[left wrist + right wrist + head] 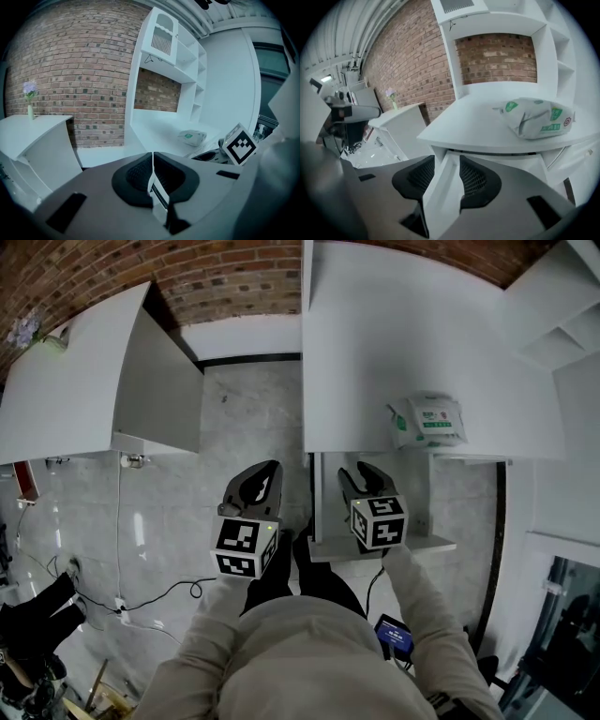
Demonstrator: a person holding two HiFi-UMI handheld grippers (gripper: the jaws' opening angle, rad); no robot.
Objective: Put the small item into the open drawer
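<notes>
Wet-wipes pack (428, 421) lay on the counter (375, 352), likely soft, light and slippery; best pinched across its middle. Left tongs (262, 474) were together, right tongs (364, 474) apart.

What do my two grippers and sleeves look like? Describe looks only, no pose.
The left gripper and right gripper match: grey bodies tapering to two jaws lined with black, mesh-textured pads. Each carries a white cube printed with black square markers. The person's sleeves are pale beige and loose-fitting.
</notes>
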